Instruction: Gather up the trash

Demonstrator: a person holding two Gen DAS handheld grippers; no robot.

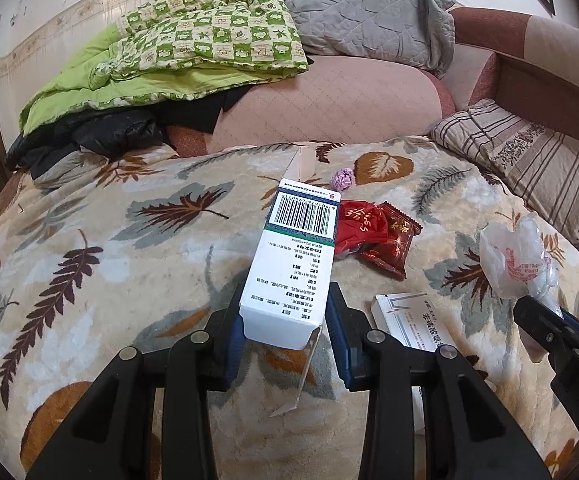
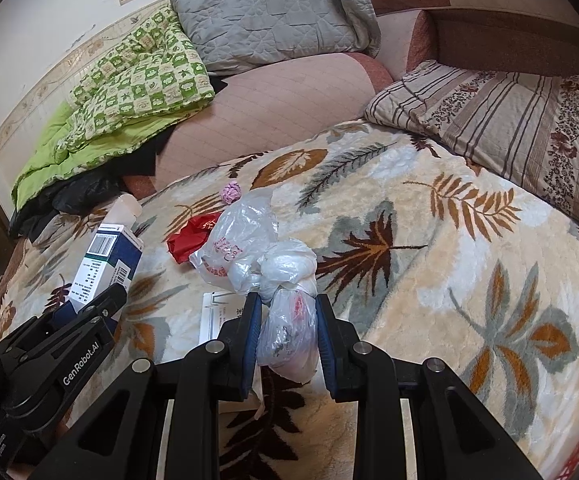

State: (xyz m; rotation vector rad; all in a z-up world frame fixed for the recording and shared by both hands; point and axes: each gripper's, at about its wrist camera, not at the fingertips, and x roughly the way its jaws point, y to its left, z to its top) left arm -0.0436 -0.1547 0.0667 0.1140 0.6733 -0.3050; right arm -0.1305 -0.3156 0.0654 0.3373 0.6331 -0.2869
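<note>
My left gripper (image 1: 285, 320) is shut on the near end of a white carton (image 1: 297, 256) with a barcode, which is held tilted above the leaf-patterned blanket (image 1: 109, 280). The right wrist view shows that carton (image 2: 105, 260) in the left gripper (image 2: 97, 304). My right gripper (image 2: 288, 320) is shut on a knotted clear plastic bag (image 2: 285, 320) with red print, and the bag's loose top (image 2: 241, 240) spreads out ahead. On the blanket lie red wrappers (image 1: 377, 236), a pink crumpled ball (image 1: 342, 179) and a flat white box (image 1: 405, 320). The right gripper (image 1: 537, 312) enters at the right, with the bag (image 1: 517, 256) on it.
A green checked quilt (image 1: 209, 40), a grey quilt (image 1: 361, 8) and dark clothes (image 1: 89, 132) are piled at the back over a pink cushion (image 1: 329, 108). A striped pillow (image 2: 509, 120) lies at the right by a brown padded headboard (image 2: 489, 32).
</note>
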